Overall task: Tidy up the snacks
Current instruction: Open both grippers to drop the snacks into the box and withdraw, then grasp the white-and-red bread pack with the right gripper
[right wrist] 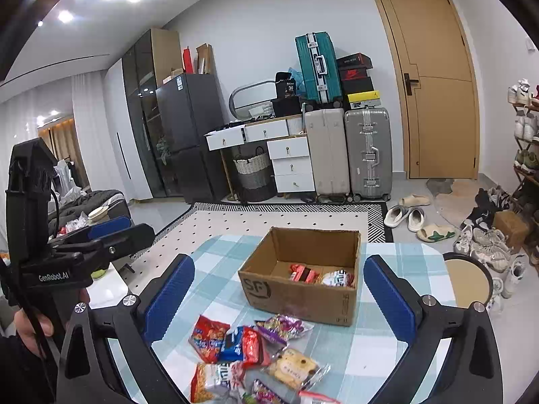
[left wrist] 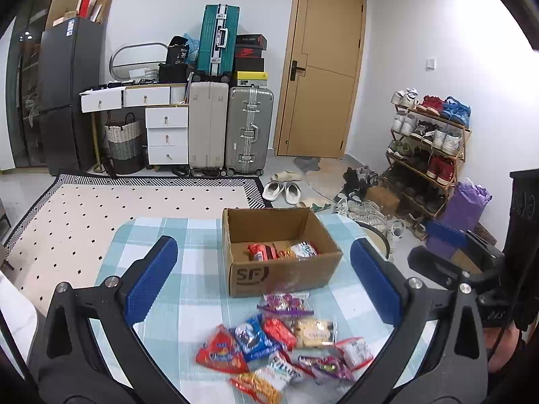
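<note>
Both claws (left wrist: 266, 279) (right wrist: 286, 298) gape empty above one cardboard box (left wrist: 286, 269).

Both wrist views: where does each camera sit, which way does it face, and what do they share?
Left wrist: on the left gripper, jaws open and empty, looking over the snack pile to the cardboard box; right gripper at its right edge.
Right wrist: on the right gripper, jaws open and empty, facing the same box; left gripper and a hand at its left.
Shared: checked tablecloth, box, pile, suitcases, door.
</note>
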Available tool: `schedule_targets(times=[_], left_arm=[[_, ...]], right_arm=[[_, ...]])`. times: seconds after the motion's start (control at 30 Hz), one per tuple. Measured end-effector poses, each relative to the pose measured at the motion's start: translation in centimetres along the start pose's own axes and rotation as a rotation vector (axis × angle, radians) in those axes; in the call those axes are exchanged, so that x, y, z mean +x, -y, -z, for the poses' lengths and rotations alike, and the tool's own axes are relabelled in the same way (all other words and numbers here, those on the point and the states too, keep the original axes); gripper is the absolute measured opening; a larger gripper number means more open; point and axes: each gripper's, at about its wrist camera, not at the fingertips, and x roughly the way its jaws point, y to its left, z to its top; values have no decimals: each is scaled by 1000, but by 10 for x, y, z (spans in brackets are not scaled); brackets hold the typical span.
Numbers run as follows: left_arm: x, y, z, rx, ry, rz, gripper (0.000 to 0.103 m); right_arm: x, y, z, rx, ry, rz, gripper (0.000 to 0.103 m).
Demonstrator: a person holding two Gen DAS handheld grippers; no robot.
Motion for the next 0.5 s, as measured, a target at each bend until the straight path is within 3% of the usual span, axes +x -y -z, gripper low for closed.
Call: schedule_targets(times=[0.1, 0.27, 0.5], left_arm=[[-24, 4, 10, 19, 28, -23, 102], [-63, 5, 39, 33, 72, 4, 102], [-79, -18, 95, -18, 29, -3, 102]], right_arm=[[-22, -12, 13, -8, 27, 4, 102], [-56, -27, 47, 7, 51, 21, 102], [-74, -17, 99, 63, 14, 74, 102]])
